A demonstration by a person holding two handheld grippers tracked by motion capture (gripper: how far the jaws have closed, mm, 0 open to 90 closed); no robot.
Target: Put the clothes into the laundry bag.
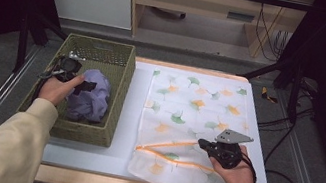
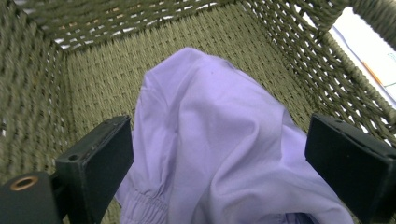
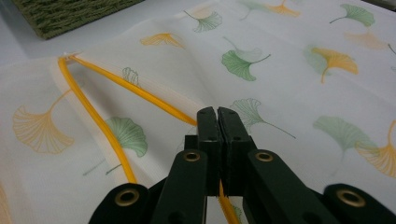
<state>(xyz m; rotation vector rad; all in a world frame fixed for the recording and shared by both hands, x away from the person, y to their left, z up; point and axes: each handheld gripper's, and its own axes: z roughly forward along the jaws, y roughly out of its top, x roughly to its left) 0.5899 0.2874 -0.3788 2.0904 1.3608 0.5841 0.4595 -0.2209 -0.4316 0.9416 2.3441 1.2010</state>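
Two tools busy. We hold right tool (image 3: 217,112) clenched on yellow hem (image 3: 140,91) of mesh bag (image 1: 196,123) near worktop front edge. Left tool (image 2: 224,154) spread around purple garment (image 2: 224,140) in basket (image 1: 117,93), worktop left. Next we judge: close, lift, carry to bag mouth.

The purple cloth (image 2: 219,140) runs off the lower edge of the left gripper view. In the right gripper view, the yellow zipper (image 3: 140,95) disappears behind the closed right gripper (image 3: 217,112); the basket (image 3: 60,14) is cut off at the top.
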